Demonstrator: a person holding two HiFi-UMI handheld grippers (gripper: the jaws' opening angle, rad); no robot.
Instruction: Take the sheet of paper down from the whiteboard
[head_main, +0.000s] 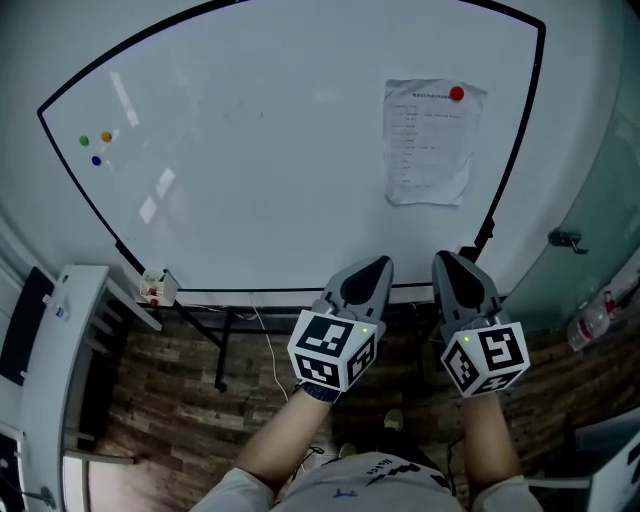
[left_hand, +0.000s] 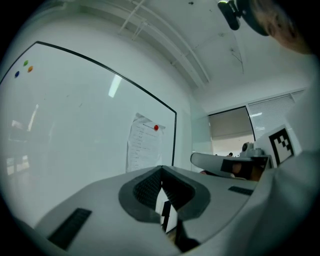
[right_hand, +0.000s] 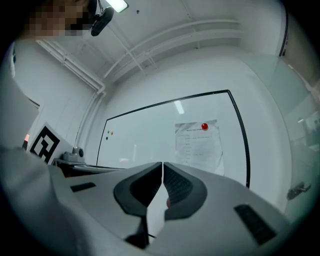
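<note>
A printed sheet of paper (head_main: 428, 141) hangs at the upper right of the whiteboard (head_main: 260, 150), pinned by a red round magnet (head_main: 457, 94). The sheet (left_hand: 143, 141) and the magnet (left_hand: 156, 128) also show in the left gripper view, and the same sheet (right_hand: 198, 145) and magnet (right_hand: 204, 126) in the right gripper view. My left gripper (head_main: 381, 263) and right gripper (head_main: 446, 260) are side by side below the board's lower edge, well short of the sheet. Both are shut with nothing between the jaws.
Three small coloured magnets (head_main: 97, 145) sit at the board's upper left. A marker tray with an eraser (head_main: 156, 288) hangs at the lower left corner. The board's stand legs (head_main: 222, 345) rest on a wooden floor. A glass partition with a handle (head_main: 566, 239) stands to the right.
</note>
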